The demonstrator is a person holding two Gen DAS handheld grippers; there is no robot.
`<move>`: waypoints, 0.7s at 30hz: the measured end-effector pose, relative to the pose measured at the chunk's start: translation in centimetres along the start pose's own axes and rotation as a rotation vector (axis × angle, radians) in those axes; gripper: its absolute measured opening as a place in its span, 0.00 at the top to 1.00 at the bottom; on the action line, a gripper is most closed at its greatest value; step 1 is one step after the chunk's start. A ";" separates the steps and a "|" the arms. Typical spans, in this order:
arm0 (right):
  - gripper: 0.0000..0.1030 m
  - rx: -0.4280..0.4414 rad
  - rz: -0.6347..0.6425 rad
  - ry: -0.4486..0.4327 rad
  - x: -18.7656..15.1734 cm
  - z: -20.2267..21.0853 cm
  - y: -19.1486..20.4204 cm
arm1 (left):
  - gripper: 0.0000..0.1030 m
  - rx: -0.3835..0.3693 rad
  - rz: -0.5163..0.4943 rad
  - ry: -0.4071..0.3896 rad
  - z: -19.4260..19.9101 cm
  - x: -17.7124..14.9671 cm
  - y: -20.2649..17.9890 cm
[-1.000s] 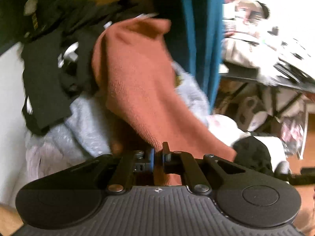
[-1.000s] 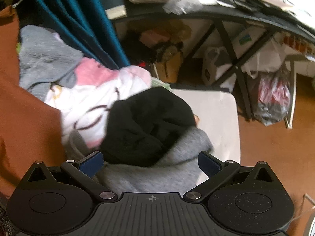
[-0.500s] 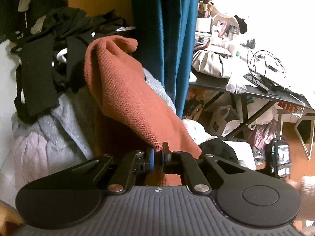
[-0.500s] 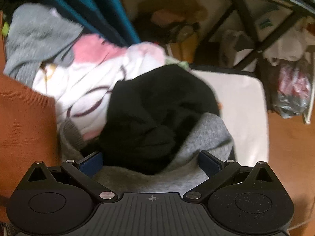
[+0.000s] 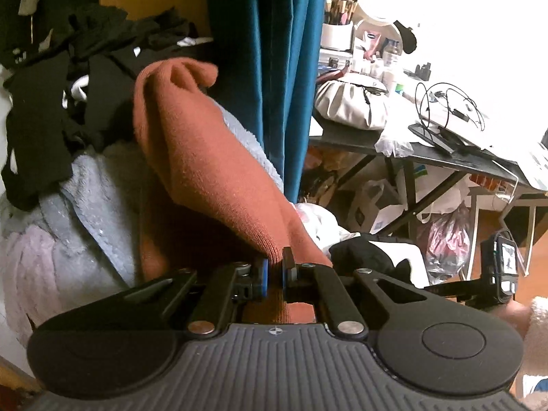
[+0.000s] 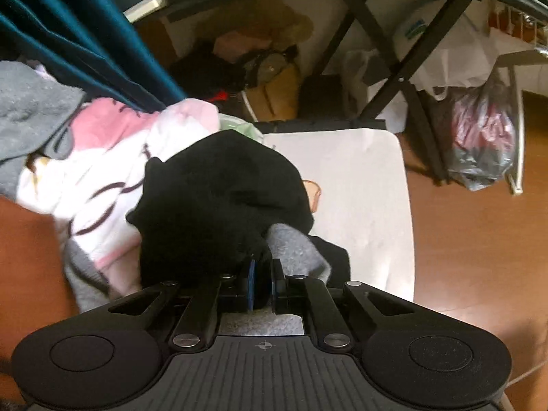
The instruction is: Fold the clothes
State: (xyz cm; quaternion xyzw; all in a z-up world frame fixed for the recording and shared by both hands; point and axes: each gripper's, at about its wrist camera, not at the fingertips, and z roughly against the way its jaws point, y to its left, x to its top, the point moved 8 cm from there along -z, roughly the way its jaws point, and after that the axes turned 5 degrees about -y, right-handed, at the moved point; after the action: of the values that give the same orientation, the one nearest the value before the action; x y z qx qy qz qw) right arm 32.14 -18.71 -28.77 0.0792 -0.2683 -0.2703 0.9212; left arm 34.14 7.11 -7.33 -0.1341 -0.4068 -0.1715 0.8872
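Looking first at the left gripper [image 5: 274, 269], we see its jaws clenched on a fold of the rust-orange knit garment [image 5: 205, 171], which rises from the jaws as a long draped ridge up and to the left. Behind that garment lies a pale blue fleece [image 5: 96, 198], with a heap of black clothes [image 5: 68, 102] above the fleece and a teal curtain [image 5: 274, 68] hanging just right of the garment's upper end. Right of the curtain stands a dark counter [image 5: 462, 161] crowded with a cream pouch [image 5: 349, 102], cables and a cup of brushes.

On the right gripper [image 6: 262, 281], the jaws have just been closing, and we see them now pinched together on cloth where a black garment [image 6: 219, 198] meets a grey knit piece [image 6: 294, 250]; which of the two the pads actually grip we cannot tell. The black garment bulges up directly beyond the jaws. Left of it lies a white and pink printed cloth [image 6: 113, 157], and further left the rust-orange garment shows again at the frame edge. Right of the black garment a white cushion-like surface [image 6: 359, 188] lies bare, with wooden floor [image 6: 479, 239] beyond it and plastic bags [image 6: 479, 137] under the dark counter.
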 end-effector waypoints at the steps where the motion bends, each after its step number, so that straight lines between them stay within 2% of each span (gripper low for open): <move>1: 0.85 0.010 0.007 0.004 0.0 0.3 0.3 | 0.93 -0.002 0.007 0.003 -0.2 0.0 0.0; 3: 0.68 0.035 0.011 -0.010 0.2 1.0 1.3 | 0.93 -0.009 0.008 0.006 -0.5 0.0 -0.3; 6: 0.52 0.085 0.025 -0.034 0.5 2.1 3.0 | 0.93 -0.029 0.009 0.014 -0.8 0.1 -0.6; 8: 0.47 0.123 0.042 -0.048 0.7 2.7 4.3 | 0.93 -0.045 0.033 0.024 -1.1 0.2 -0.8; 10: 0.47 0.128 0.085 -0.042 0.8 2.6 5.4 | 0.93 -0.048 0.056 0.028 -1.3 0.3 -0.7; 16: 0.47 0.045 0.119 0.029 -0.6 0.3 4.9 | 0.93 0.000 0.069 0.031 -1.8 0.6 0.5; 18: 0.47 0.040 0.121 0.032 -1.2 0.3 4.6 | 0.93 0.020 0.083 0.045 -2.5 0.8 1.0; 21: 0.47 0.052 0.100 0.021 -1.4 0.7 4.3 | 0.93 0.004 0.051 0.076 -4.0 1.0 0.2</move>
State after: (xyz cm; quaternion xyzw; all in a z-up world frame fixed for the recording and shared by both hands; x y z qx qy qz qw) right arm 32.71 -14.31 -27.53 0.0926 -0.2694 -0.2161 0.9339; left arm 37.55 5.60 -9.18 -0.1360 -0.3694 -0.1531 0.9064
